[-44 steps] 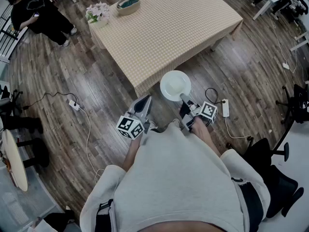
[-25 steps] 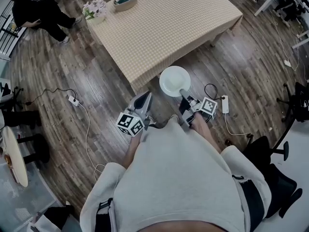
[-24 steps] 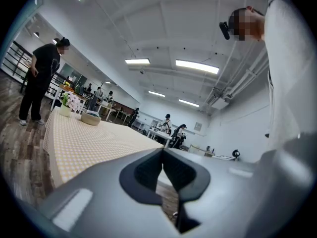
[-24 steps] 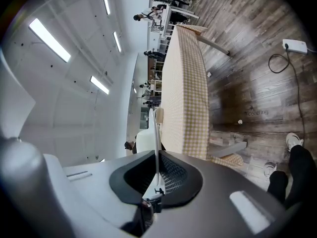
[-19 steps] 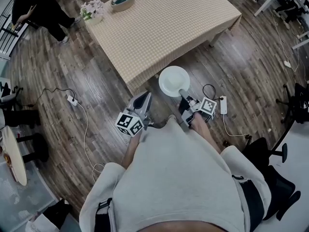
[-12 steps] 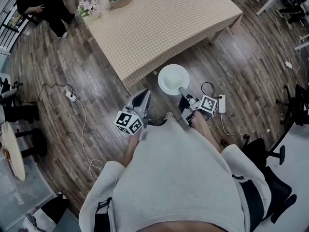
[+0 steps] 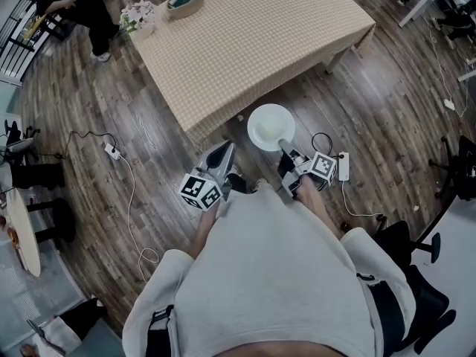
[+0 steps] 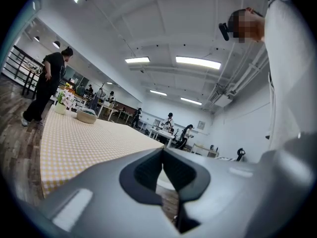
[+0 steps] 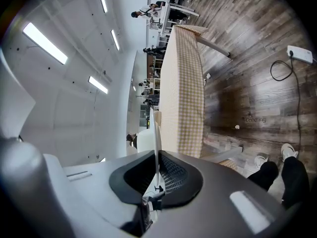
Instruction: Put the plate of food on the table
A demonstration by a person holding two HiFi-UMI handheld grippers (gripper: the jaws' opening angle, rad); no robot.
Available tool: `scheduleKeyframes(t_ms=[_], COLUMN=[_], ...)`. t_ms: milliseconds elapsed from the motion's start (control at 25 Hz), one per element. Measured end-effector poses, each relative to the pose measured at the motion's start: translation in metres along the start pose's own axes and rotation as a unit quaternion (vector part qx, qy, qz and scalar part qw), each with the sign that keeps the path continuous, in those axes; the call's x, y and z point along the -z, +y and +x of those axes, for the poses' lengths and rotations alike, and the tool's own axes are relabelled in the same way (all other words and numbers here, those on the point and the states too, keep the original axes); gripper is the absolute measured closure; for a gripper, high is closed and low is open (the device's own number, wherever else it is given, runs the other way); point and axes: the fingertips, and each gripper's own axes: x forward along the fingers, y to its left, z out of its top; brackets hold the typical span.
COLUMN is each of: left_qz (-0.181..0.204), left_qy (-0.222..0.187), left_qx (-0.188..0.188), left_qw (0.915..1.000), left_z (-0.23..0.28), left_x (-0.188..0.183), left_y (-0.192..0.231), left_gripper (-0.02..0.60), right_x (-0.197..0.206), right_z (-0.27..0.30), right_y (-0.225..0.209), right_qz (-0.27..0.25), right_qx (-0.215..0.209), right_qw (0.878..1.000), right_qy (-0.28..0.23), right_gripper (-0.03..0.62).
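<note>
The plate (image 7: 271,127) hangs level and face up over the floor, just short of the desk's (image 7: 253,36) near edge. Being round, it has no long axis. It is probably stiff, slick and breakable. The right hand-held gripper (image 7: 283,147) pinches its near rim; the left hand-held gripper (image 7: 223,153) is pressed together, empty.

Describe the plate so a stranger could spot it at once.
Find the big checked table. Off its near corner, over the floor, the right tongs pinch the plate by its rim. It is round, plain white and off the table, unlike the basket and flowers.
</note>
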Motion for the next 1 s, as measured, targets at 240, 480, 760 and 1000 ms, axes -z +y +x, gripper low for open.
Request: scheduleKeyframes(t_ms=[240, 480, 760, 1000], left_qz=[-0.002, 0.004, -0.008, -0.018], left_qy=[0.0, 0.0, -0.003, -0.007], left_qx=[0.004, 0.018, 0.013, 0.013], left_qw=[1.0, 0.9998, 0.9999, 0.9997], left_z=[0.015, 0.035, 0.052, 0.079], left_x=[-0.003, -0.008, -0.01, -0.024], left_y=[0.007, 0.01, 0.044, 0.088], left_gripper=[0.573, 0.572, 0.572, 0.572], right_x=[-0.012, -0.025, -0.037, -0.055], right_z=[0.011, 0.017, 0.049, 0.098], right_y=[0.005, 0.003, 0.003, 0.01], right_qz=[-0.005, -0.003, -0.002, -0.008], right_qx=[-0.011, -0.004, 0.004, 0.012], right_qw=[1.0, 1.0, 1.0, 1.0], right_qy=[0.001, -0.006, -0.004, 0.006], right_gripper=[0.577, 0.577, 0.577, 0.579])
